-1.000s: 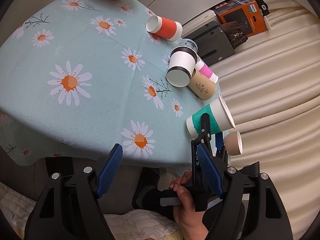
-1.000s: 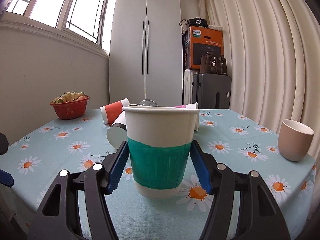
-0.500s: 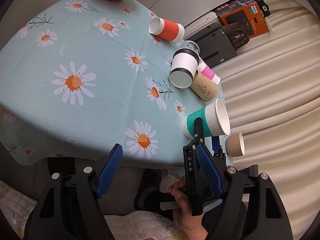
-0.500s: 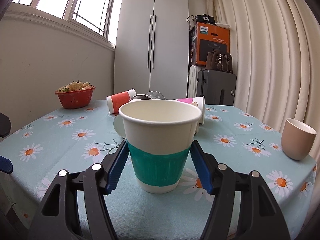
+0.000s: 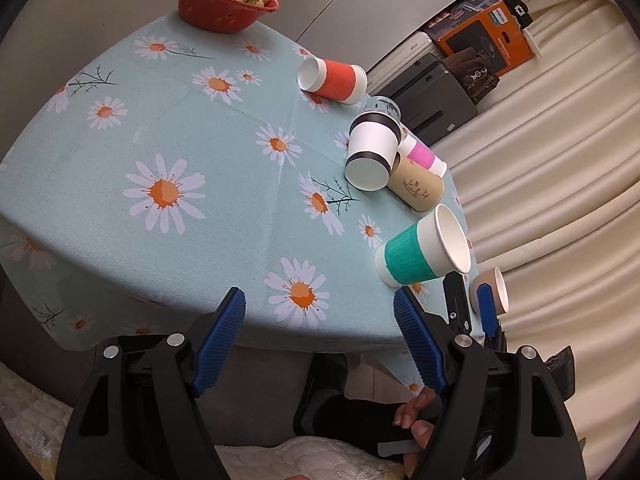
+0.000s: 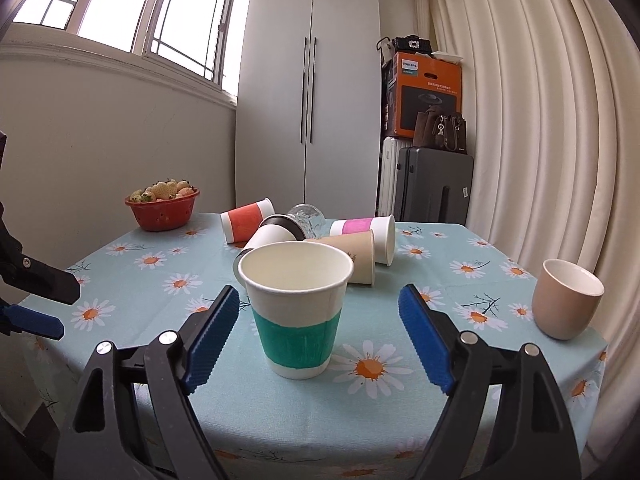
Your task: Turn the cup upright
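Observation:
A white paper cup with a teal band [image 6: 298, 312] stands upright on the daisy tablecloth [image 6: 420, 276] near the front edge; it also shows in the left wrist view [image 5: 422, 246]. My right gripper [image 6: 319, 334] is open, its blue pads apart on either side of the cup and drawn back from it, touching nothing. My left gripper [image 5: 320, 340] is open and empty, held off the table's edge at the left.
Several cups lie on their sides behind: orange [image 6: 245, 226], black-banded [image 6: 272, 236], brown [image 6: 352, 254], pink [image 6: 366, 232], with a tipped glass [image 6: 306, 216]. A beige mug [image 6: 566, 304] stands upright at right. A red bowl of strawberries [image 6: 163, 208] sits far left.
My right gripper has opened and let go of the teal cup, then pulled back a little. The cup stays upright on the table. The left gripper has shifted slightly.

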